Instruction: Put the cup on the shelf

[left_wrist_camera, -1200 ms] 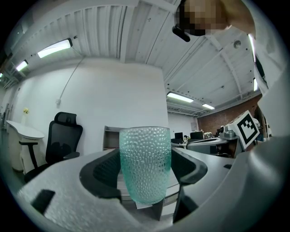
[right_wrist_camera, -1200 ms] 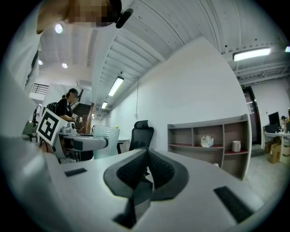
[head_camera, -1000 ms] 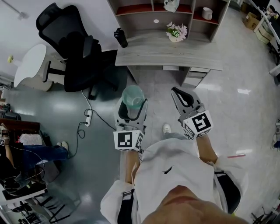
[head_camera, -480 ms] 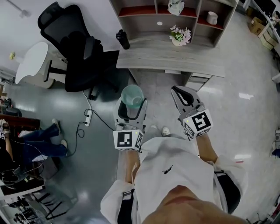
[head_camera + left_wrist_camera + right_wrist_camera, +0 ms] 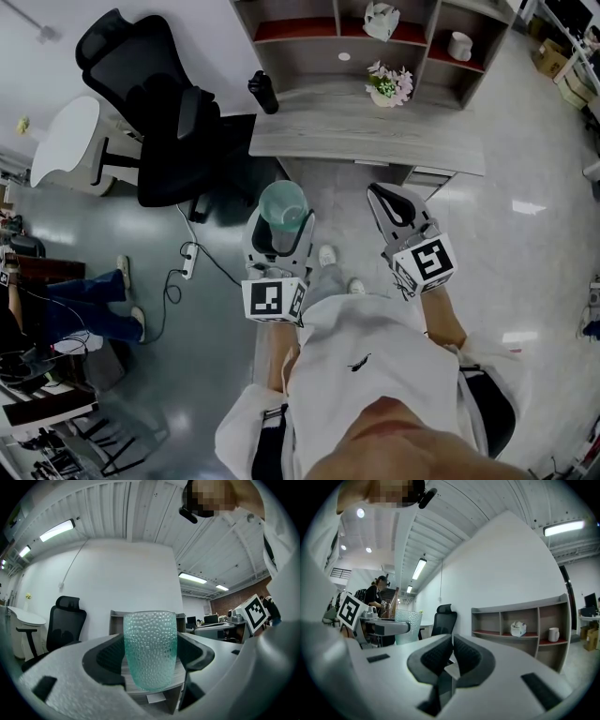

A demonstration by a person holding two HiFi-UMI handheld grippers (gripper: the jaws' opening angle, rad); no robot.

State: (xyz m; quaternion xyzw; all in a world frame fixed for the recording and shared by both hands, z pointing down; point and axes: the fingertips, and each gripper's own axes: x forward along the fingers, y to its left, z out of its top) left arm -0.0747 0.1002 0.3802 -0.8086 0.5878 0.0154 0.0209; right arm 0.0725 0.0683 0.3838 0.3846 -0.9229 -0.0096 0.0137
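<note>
Left gripper view shows the cup upright between the 2 jaws of the left gripper, whose pads press its sides at about mid-height, leaving rim and base free. It is a teal, see-through tumbler with a dimpled wall. It looks empty, so probably light, and stiff enough to take a firm squeeze. If it is glass it would break on a drop, though the dimples should help against slipping. The present side hold looks sound for setting it down base first. The right gripper has its jaws together on nothing. From the head view, both grippers are held out in front of the person, side by side, pointing toward the desk and the shelf behind it, well short of both.
</note>
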